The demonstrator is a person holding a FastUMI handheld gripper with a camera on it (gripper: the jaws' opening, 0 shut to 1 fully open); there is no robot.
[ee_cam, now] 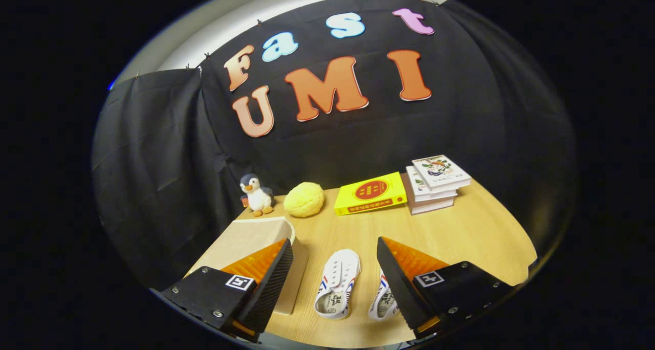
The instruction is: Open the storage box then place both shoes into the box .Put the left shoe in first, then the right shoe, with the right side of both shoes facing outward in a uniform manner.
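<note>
Tool (335, 283) hangs wide open, gripping nothing. Between its fingers, one white shoe (337, 284) on the counter (460, 237); a second shoe (384, 301) is half hidden behind the right finger. The closed storage box (256, 237) sits left. Beyond: penguin toy (256, 194), yellow bun (304, 199), yellow book (369, 193), book stack (435, 183).

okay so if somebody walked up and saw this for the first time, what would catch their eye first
Probably the pair of white shoes: one shoe lies on the wooden table between the open gripper fingers, the other shoe sits partly behind the right finger. Next, the bright yellow book beyond them, beside a stack of books, and the toy penguin by a yellow ball.
</note>
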